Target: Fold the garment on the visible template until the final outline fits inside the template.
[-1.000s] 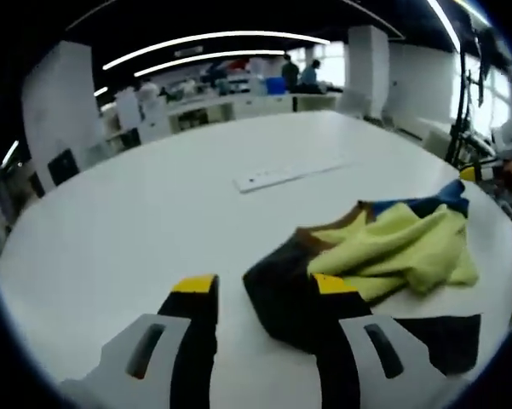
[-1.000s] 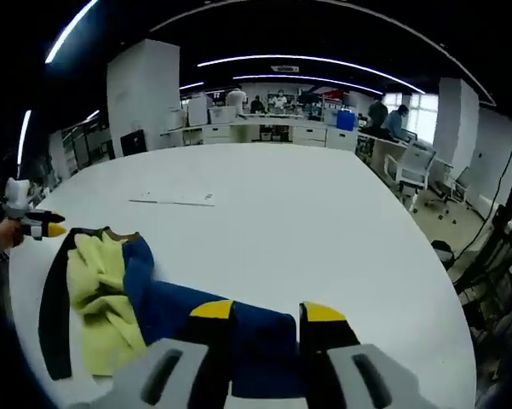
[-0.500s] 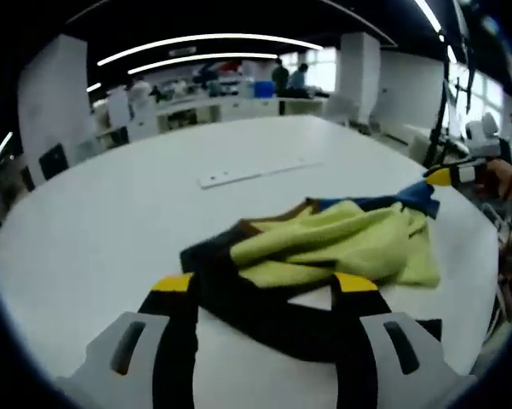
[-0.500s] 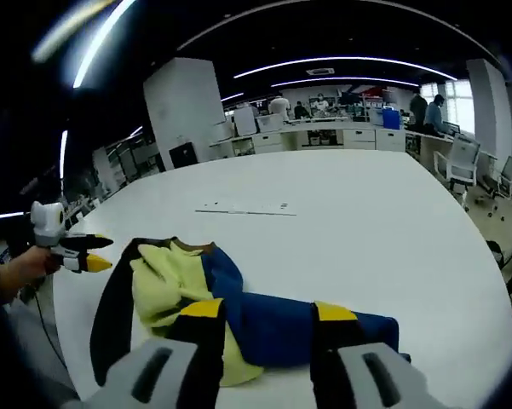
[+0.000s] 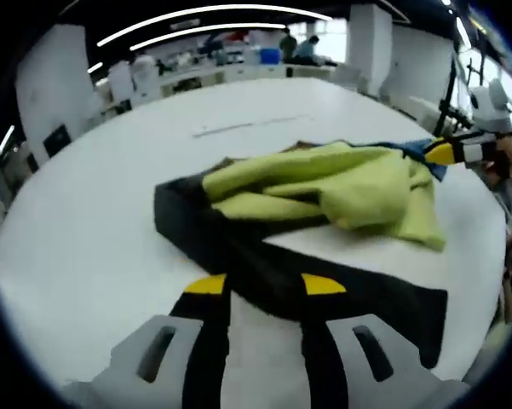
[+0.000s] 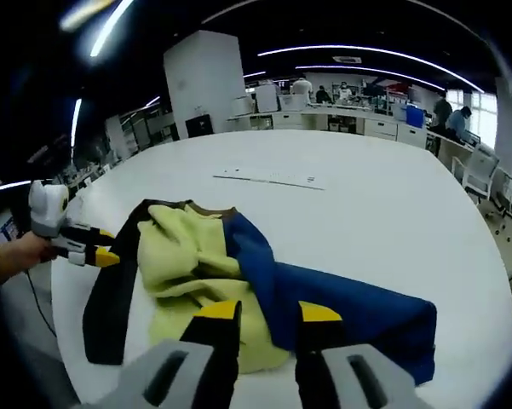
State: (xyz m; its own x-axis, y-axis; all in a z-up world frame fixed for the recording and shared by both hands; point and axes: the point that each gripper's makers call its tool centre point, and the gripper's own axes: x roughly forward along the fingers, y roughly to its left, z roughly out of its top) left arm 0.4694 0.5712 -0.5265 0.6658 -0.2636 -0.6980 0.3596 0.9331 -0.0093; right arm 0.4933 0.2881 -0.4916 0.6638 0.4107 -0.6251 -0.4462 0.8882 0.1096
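The crumpled yellow, black and blue fleece garment (image 5: 324,204) now lies closer to both grippers. The left gripper (image 5: 262,285) has reached its black edge, and the right gripper (image 6: 268,313) has shifted from the blue sleeve towards the yellow part

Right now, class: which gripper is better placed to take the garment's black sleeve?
Probably left. The left gripper already has its jaws astride the black sleeve, while the right gripper faces the blue sleeve.

Colour-block garment (image 6: 204,264) on white table (image 6: 375,221).
Yellow-green middle, black on its left, blue on its right; grippers' tips yellow.
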